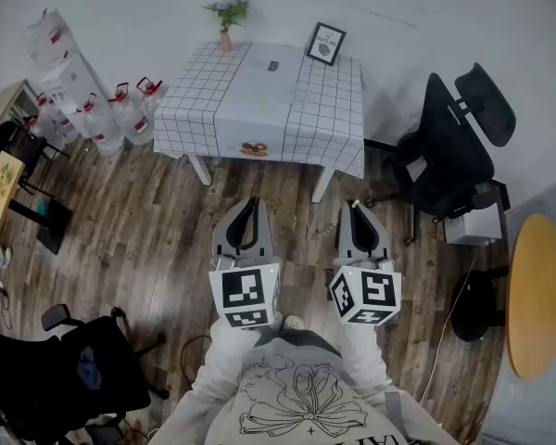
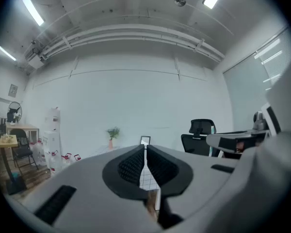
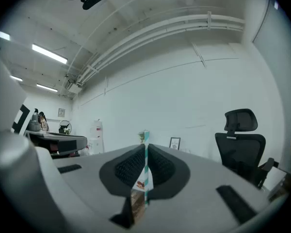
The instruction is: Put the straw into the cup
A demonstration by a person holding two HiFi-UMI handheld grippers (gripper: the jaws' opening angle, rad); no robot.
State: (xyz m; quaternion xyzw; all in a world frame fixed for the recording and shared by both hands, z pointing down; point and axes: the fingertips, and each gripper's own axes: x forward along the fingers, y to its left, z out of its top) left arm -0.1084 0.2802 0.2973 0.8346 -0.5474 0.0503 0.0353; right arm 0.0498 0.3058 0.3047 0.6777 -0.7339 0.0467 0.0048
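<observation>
Dark wooden floorboards (image 1: 148,221) fill the head view. Beyond them stands one table under a white grid-checked cloth (image 1: 334,128), carrying one small potted green plant (image 1: 227,12) and one black-framed picture (image 1: 325,43). One black office chair (image 1: 449,146) sits to the right and a second at lower left. We hold two tongs low and close to the body, the left gripper (image 1: 249,202) and the right gripper (image 1: 355,206). Both aim at that table and are well apart from it, presumably because we have not yet walked up to it. We cannot pick out the cup on the cloth from here (a few faint pale shapes are too small to name).

Along the left gripper view, the jaws are pressed together with nothing between them. We judge this gripper is free to steady the cup.

Along the right gripper view, the jaws clench one teal-and-white striped straw (image 3: 145,164). It stands upright, its tip poking above the pads, a grip that suits lowering it end-first.
</observation>
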